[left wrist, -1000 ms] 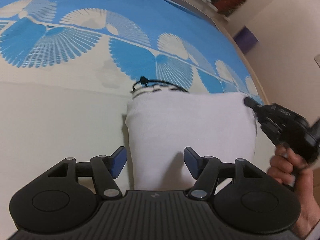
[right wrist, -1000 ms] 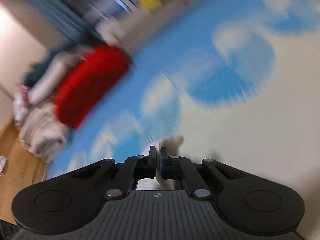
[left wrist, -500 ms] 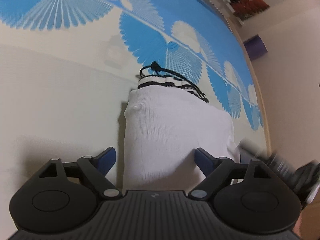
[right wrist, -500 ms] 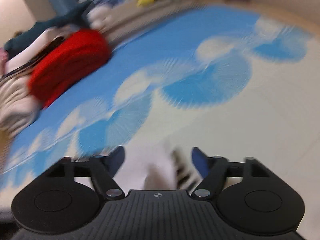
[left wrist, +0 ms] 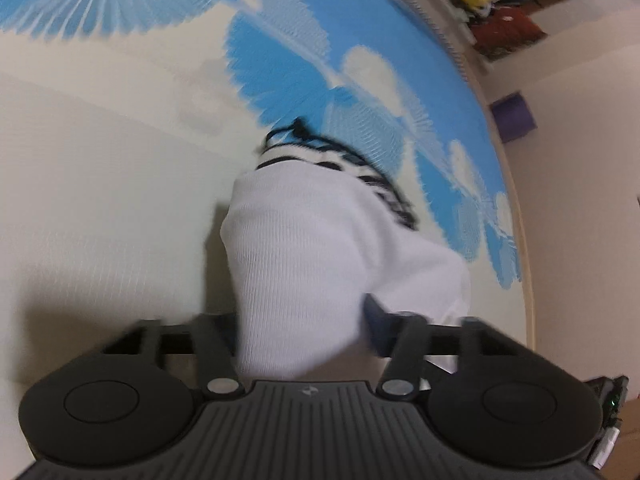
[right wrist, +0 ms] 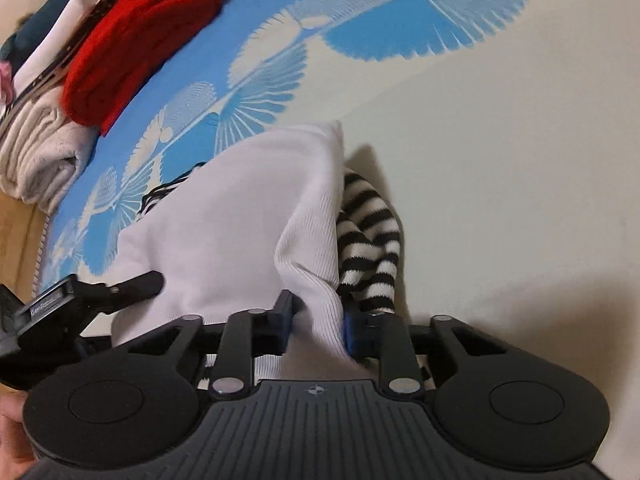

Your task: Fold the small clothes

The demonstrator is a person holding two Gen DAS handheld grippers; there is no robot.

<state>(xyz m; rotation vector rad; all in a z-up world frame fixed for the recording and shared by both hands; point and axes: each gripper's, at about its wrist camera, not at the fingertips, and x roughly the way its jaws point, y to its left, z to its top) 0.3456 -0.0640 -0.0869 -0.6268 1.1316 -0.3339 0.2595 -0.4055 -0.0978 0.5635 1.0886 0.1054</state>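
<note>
- Closing on white cloth, both hand-held grippers bear down on the near edge of a small white garment point(left wrist: 320, 248) lying on a blue-and-cream patterned bed cover point(left wrist: 100, 200).
- In the left wrist view, the left gripper point(left wrist: 304, 324) has its jaws narrowing around a bunched ridge of the white fabric at 6 o'clock; whether the pads already press on it cannot be told through the blur.
- In the right wrist view, the right gripper point(right wrist: 316, 320) is also closing, its blue pads flanking a raised fold of the same white garment point(right wrist: 240, 216), which they appear to pinch.
- A black-and-white striped piece point(right wrist: 372, 240) peeks out from under the white cloth at 3 o'clock of that fold; a black drawstring point(left wrist: 296, 128) shows at 12 o'clock in the left view.
- A red folded item point(right wrist: 136, 40) and a cream towel-like bundle point(right wrist: 36, 152) sit far off at 10 o'clock.
- Compared with a second ago, the left jaws, then wide apart with the cloth lying flat between them, now crowd a lifted ridge; the camera sits lower and closer to the garment.
- The right gripper, earlier clamped on a scrap of white, opened wide and has come down for a fresh bite on the near edge.
- Judged from this, a regrasp is under way, likely to set up the next fold away from the person.
</note>
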